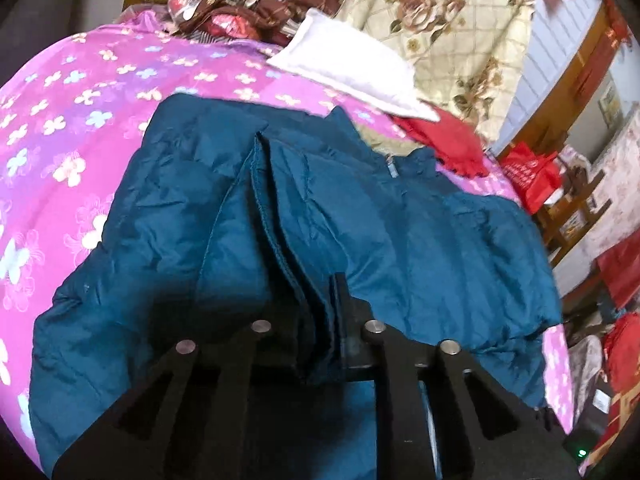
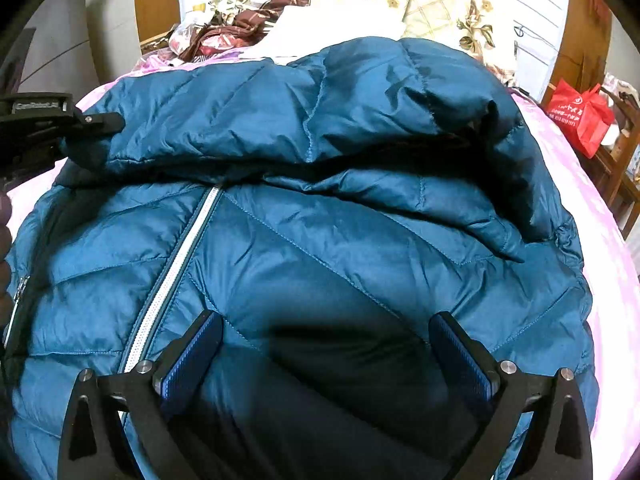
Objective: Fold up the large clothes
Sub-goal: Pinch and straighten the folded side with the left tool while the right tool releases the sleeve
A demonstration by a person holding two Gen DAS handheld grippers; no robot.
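A teal quilted down jacket [image 1: 420, 232] [image 2: 360, 240] lies spread on a bed covered by a pink flowered sheet [image 1: 80, 120]. Its white zipper [image 2: 176, 272] runs down the front, and one sleeve is folded across the chest. In the left wrist view, my left gripper [image 1: 316, 300] is shut on a bunched fold of the jacket's edge. The same gripper [image 2: 96, 122] shows at the left of the right wrist view, pinching the jacket. My right gripper [image 2: 324, 320] is open just above the jacket's front, with nothing pressed between its blue pads [image 2: 460, 352].
A white cushion [image 1: 352, 68], a red garment [image 1: 448, 140] and a cream rose-patterned quilt [image 1: 440, 20] lie beyond the jacket at the head of the bed. A red bag [image 2: 580, 116] sits on wooden furniture to the right of the bed.
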